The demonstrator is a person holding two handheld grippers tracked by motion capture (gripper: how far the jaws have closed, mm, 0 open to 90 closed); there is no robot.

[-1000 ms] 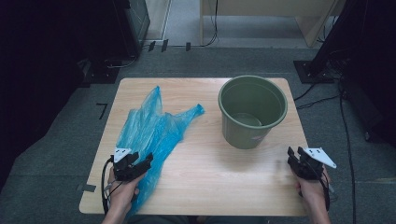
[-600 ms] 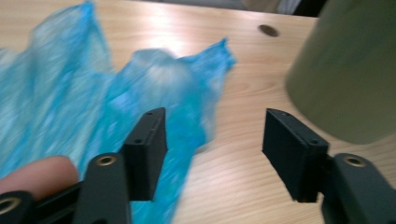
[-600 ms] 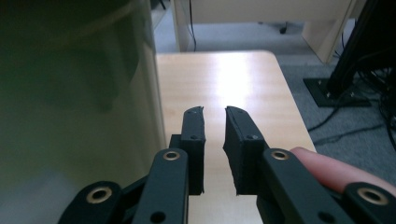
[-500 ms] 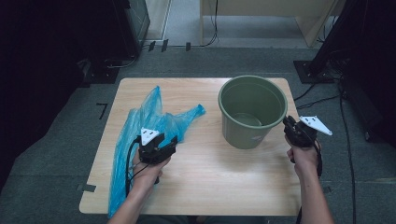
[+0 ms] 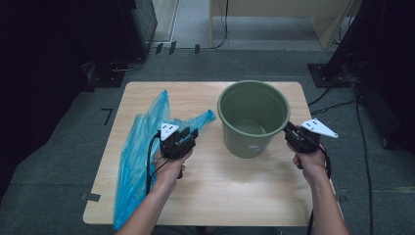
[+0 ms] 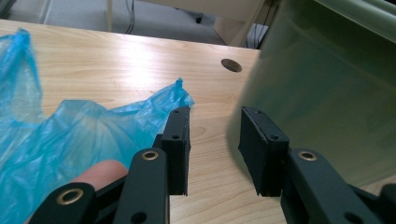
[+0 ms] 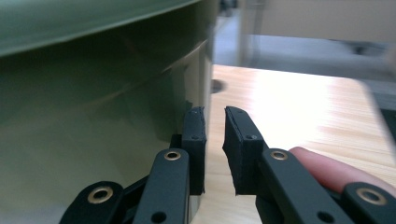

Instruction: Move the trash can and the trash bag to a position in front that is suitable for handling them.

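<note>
Thin blue plastic: the bag (image 5: 139,161) lies flat and crumpled along the left part of the wooden table (image 5: 230,196), one handle corner reaching toward the green bucket (image 5: 252,117), which stands upright and empty to the right of centre. Likely intent: line the bucket with the bag. Left gripper (image 5: 188,137) sits over the bag's inner edge, pointed toward the bucket; in the left gripper view its jaws have just been closing, with a moderate gap left between them and only bare table in it, the bag's corner just beside the left-hand jaw, not pinched. So the bag is not yet held. Right gripper (image 7: 214,149) is at the bucket's right side, jaws nearly together with a narrow gap, gripping nothing; one jaw lies close against the bucket wall, contact cannot be confirmed. Placement reads as bracing: the right steadies the bucket while the left goes for the bag. Dark floor and cables surround the table.
</note>
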